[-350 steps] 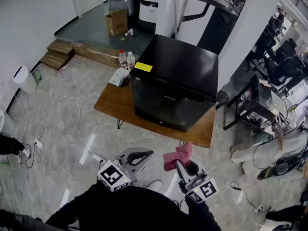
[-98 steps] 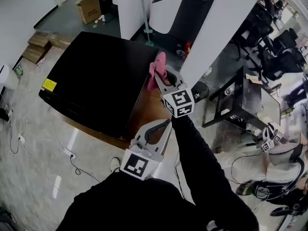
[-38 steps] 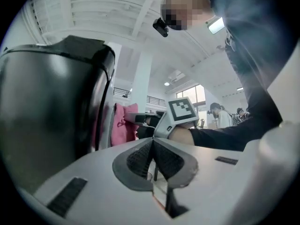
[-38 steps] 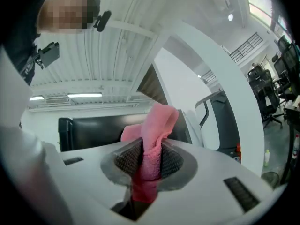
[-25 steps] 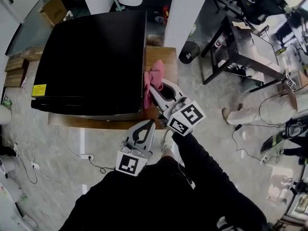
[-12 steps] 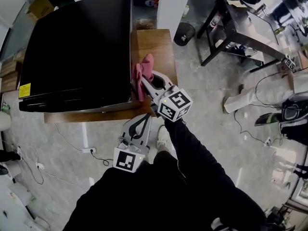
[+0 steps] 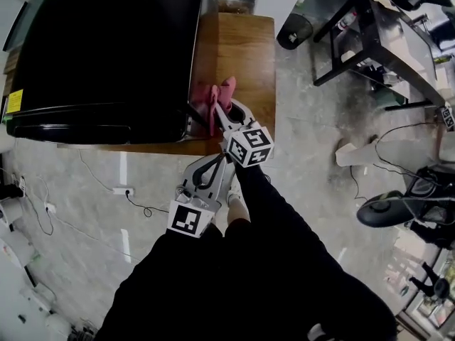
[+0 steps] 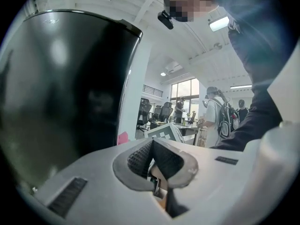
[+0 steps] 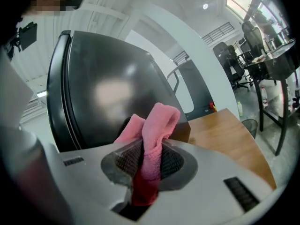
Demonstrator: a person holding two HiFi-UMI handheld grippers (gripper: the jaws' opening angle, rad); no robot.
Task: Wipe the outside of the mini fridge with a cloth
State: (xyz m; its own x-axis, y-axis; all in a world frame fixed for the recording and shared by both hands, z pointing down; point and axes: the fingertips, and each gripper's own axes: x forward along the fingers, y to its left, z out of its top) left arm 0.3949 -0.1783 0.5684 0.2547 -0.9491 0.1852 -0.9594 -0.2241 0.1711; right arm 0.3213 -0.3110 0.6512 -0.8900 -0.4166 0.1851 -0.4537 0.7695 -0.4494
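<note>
The black mini fridge [image 7: 99, 48] stands on a low wooden table [image 7: 238, 62]. My right gripper [image 7: 219, 112] is shut on a pink cloth [image 7: 213, 99], which lies against the fridge's right side wall near its front corner. In the right gripper view the pink cloth [image 9: 152, 135] sticks up between the jaws, close to the glossy fridge wall [image 9: 112, 88]. My left gripper [image 7: 210, 170] hangs lower, off the table's front edge, shut with nothing in it. The left gripper view shows the left gripper [image 8: 152, 161] beside the fridge's dark side [image 8: 61, 88].
A dark metal desk [image 7: 384, 34] stands to the right, with a round bin [image 7: 295, 28] beside the table. Cables and a power strip [image 7: 119, 190] lie on the grey floor at left. People stand far off in the left gripper view.
My right gripper has slid the pink cloth along the fridge's right side toward its front corner. The head view has shifted over the fridge. The left gripper stays low and shut.
</note>
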